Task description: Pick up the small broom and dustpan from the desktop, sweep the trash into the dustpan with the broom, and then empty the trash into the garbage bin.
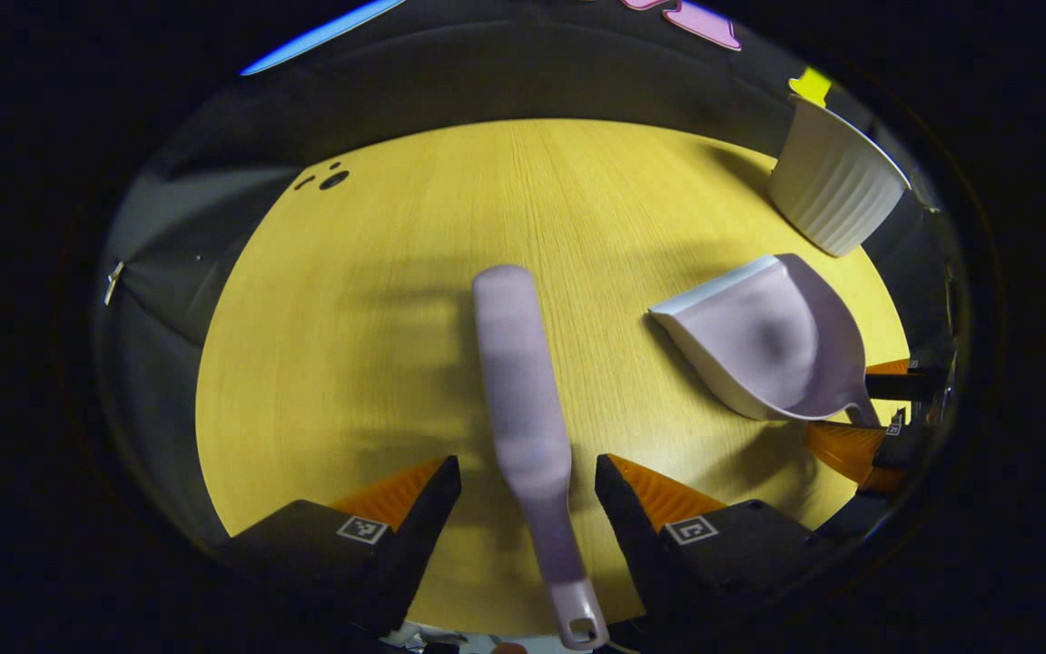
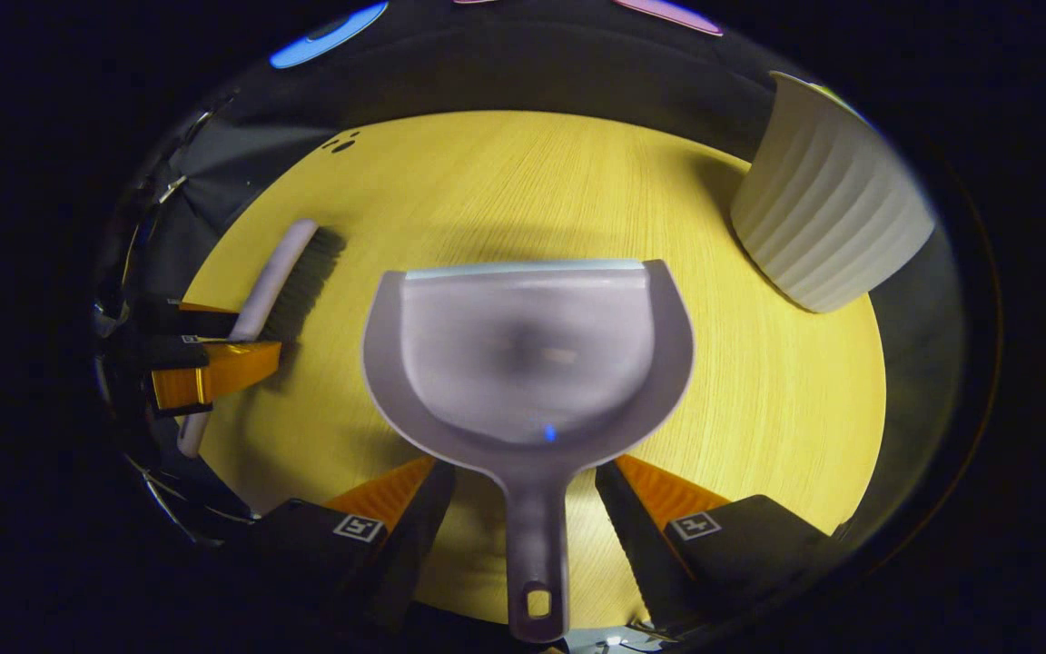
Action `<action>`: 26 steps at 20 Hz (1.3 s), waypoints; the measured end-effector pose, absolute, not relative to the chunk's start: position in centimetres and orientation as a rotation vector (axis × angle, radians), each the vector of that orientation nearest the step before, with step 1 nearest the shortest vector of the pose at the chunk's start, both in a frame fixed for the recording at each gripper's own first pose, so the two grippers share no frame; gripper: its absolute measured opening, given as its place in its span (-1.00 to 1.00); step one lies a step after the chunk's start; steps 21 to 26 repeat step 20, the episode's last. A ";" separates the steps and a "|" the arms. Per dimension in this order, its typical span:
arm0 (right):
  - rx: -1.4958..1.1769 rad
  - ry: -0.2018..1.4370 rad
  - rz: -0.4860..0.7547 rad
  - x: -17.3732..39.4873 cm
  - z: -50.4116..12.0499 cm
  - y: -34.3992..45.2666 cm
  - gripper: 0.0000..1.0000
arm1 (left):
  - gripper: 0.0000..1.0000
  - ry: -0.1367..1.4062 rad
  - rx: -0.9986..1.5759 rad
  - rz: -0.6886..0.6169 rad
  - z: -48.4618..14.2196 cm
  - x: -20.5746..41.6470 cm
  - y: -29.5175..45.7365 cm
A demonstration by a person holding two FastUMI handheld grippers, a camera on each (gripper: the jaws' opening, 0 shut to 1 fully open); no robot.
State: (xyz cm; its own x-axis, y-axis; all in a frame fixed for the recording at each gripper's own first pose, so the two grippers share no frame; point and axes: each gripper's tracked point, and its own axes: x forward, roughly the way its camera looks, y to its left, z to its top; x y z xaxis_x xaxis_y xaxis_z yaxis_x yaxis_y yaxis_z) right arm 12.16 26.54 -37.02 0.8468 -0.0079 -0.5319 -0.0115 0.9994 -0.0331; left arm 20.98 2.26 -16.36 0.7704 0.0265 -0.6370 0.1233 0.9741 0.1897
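The left gripper (image 1: 527, 477) is standing with its fingers spread to either side of the small broom (image 1: 523, 400), whose lilac handle is running between them without either finger pressing on it. The broom is lying on the wooden worktop (image 1: 378, 363) near its front edge, with its dark bristles showing in the right gripper view. The right gripper (image 2: 525, 486) is likewise holding its fingers apart, one on each side of the dustpan's handle and clear of it. The dustpan (image 2: 527, 354) is sitting near the middle of the worktop, its open mouth facing the far edge. The ribbed white garbage bin (image 2: 827, 218) is standing at the worktop's far right corner, well apart from the dustpan.
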 end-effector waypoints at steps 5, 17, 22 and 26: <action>-0.050 0.354 -0.060 8.6 -31.5 25.5 0.98 | 0.93 0.356 0.195 -0.080 -8.8 18.3 1.0; -0.006 -0.242 -0.025 -5.5 -17.9 27.4 0.96 | 0.91 -0.166 0.127 -0.186 1.0 0.8 -6.0; -0.021 -0.241 -0.042 -7.5 -19.7 27.4 0.96 | 0.92 -0.187 0.092 -0.205 0.9 -1.7 -6.6; -0.021 -0.241 -0.042 -7.5 -19.7 27.4 0.96 | 0.92 -0.187 0.092 -0.205 0.9 -1.7 -6.6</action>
